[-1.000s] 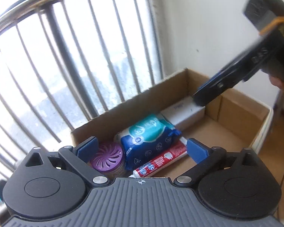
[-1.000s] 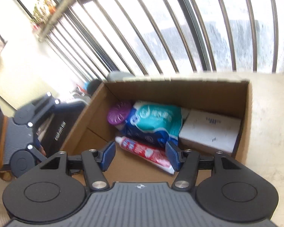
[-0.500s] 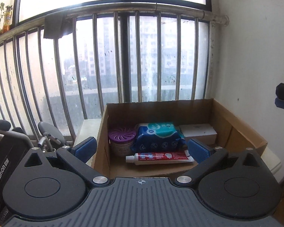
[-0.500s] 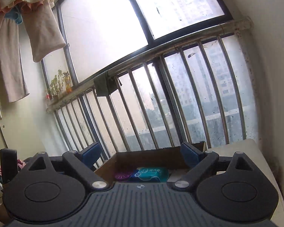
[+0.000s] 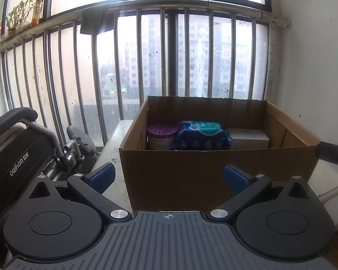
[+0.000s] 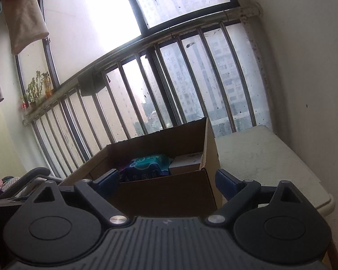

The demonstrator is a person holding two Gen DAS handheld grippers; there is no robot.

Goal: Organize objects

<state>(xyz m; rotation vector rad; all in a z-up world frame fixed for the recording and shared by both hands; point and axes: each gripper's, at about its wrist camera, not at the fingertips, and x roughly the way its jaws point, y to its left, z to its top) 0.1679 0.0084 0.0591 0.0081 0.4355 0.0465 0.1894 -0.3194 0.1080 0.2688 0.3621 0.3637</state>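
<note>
Left gripper (image 5: 167, 176): jaws wide apart, nothing between them, facing the near wall of the cardboard box (image 5: 214, 175) at 12 o'clock. Right gripper (image 6: 167, 180): jaws spread wide, empty, box corner ahead at 12.

Inside the box, along the far wall: purple-lid canister (image 5: 161, 135) at 11, blue wipes pack (image 5: 201, 135) at 12, white carton (image 5: 247, 136) at 1, all touching in a row. Box sits on a pale table (image 6: 270, 164); wheelchair (image 5: 22, 153) at 9; window bars (image 5: 162, 56) behind.

Step, my read: items look packed, both grippers backed off; sorting near its end. Next move needs either another loose object, none visible, or a stop.

Versus one second ago: both cameras were over the box, toothpaste tube visible; now they sit low outside it and the near wall hides the tube. Right jaws were narrower then.
</note>
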